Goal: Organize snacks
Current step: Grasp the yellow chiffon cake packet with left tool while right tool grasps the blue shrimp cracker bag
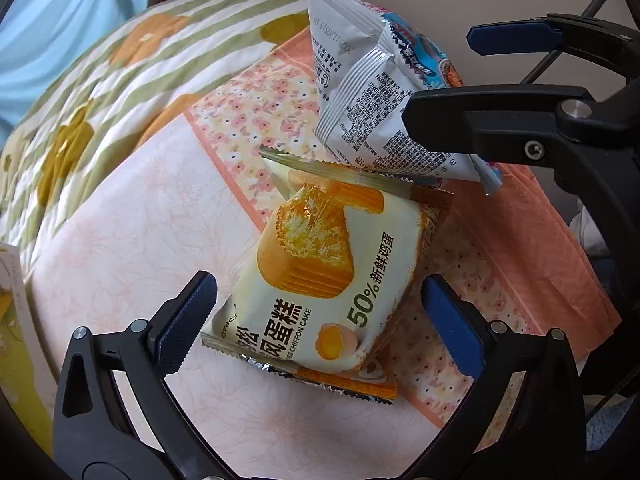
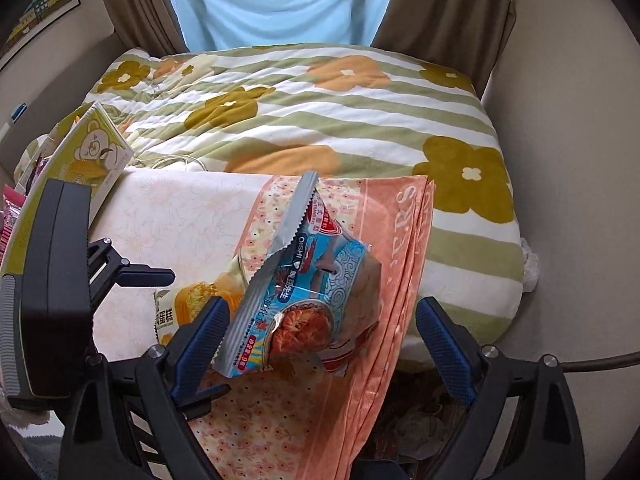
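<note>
A yellow chiffon cake packet (image 1: 320, 276) lies on the pink floral cloth (image 1: 132, 240). My left gripper (image 1: 320, 316) is open, its blue pads on either side of the packet's near end, apart from it. A blue and silver Oishi snack bag (image 2: 308, 292) leans tilted on the cake packet's far end; its printed back shows in the left wrist view (image 1: 380, 92). My right gripper (image 2: 320, 344) is open around the bag, its left pad (image 2: 200, 340) close to the bag's edge. The right gripper also shows in the left wrist view (image 1: 440, 76). The cake packet (image 2: 192, 304) is mostly hidden behind the bag.
A green-striped flower quilt (image 2: 320, 120) covers the bed behind the cloth. A yellow bear-print box (image 2: 96, 156) and pink packets (image 2: 10, 216) stand at the left. The orange cloth border (image 2: 404, 248) hangs over the bed's right edge. Curtains (image 2: 440, 4) and a wall are behind.
</note>
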The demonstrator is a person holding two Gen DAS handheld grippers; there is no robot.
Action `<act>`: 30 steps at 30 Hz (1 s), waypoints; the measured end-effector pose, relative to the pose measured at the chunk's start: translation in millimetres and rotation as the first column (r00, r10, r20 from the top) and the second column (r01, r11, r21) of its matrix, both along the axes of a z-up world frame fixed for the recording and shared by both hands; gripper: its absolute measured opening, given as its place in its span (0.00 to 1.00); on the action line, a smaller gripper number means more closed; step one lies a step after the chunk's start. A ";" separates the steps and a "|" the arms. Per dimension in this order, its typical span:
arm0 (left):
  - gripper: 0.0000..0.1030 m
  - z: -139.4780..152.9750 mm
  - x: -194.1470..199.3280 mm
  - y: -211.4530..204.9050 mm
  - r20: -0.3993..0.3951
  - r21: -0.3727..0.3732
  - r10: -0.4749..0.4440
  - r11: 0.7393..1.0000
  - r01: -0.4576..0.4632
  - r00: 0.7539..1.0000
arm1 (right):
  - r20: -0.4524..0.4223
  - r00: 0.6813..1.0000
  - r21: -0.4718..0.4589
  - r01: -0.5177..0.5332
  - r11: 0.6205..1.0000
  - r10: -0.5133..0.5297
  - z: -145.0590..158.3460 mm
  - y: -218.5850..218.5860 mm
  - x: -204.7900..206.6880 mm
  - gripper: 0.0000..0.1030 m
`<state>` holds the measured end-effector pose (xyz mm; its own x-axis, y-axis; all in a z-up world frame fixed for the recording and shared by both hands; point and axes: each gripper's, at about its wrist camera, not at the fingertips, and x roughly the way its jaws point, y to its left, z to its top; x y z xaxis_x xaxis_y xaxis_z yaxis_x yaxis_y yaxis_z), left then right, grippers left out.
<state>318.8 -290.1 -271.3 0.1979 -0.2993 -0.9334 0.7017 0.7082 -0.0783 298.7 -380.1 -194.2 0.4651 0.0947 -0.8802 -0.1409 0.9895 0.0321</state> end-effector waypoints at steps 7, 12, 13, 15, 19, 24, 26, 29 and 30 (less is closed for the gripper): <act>0.77 -5.7 9.4 1.9 -0.035 -0.031 -0.023 0.999 0.022 0.999 | 0.002 1.000 0.014 -0.019 1.000 0.019 -8.2 4.5 9.7 0.90; 0.74 -3.5 10.9 6.0 -0.037 -0.020 -0.016 1.000 0.016 0.999 | -0.008 0.999 -0.001 -0.034 0.999 0.034 -10.5 10.1 17.6 0.90; 0.73 -2.5 11.0 8.5 -0.037 -0.019 -0.010 1.000 0.009 0.999 | -0.005 0.999 -0.001 -0.038 0.999 0.038 -9.3 10.7 18.6 0.90; 0.69 -0.1 10.5 15.4 -0.041 -0.022 0.008 1.000 -0.009 0.999 | 0.001 0.999 0.002 -0.043 0.999 0.043 -6.0 9.9 20.4 0.90; 0.68 1.5 13.7 33.0 -0.032 -0.003 0.052 0.999 -0.052 0.998 | -0.003 0.999 0.018 -0.047 0.999 0.047 -6.3 8.2 24.4 0.90; 0.68 0.4 23.1 52.1 -0.042 0.000 0.118 0.993 -0.118 0.992 | 0.007 0.994 -0.021 -0.112 0.993 0.113 -4.9 7.4 23.4 0.90; 0.68 0.0 25.9 57.8 -0.048 -0.004 0.136 0.991 -0.136 0.990 | -0.002 0.989 -0.061 -0.148 0.987 0.148 -6.5 4.7 21.0 0.90; 0.68 -1.6 29.8 61.2 -0.057 -0.007 0.146 0.989 -0.147 0.988 | -0.013 0.981 -0.080 -0.194 0.978 0.194 -8.4 -3.6 16.5 0.90; 0.68 -1.7 30.3 61.0 -0.058 -0.007 0.145 0.989 -0.146 0.988 | -0.017 0.978 -0.081 -0.210 0.974 0.210 -9.3 -5.6 14.8 0.90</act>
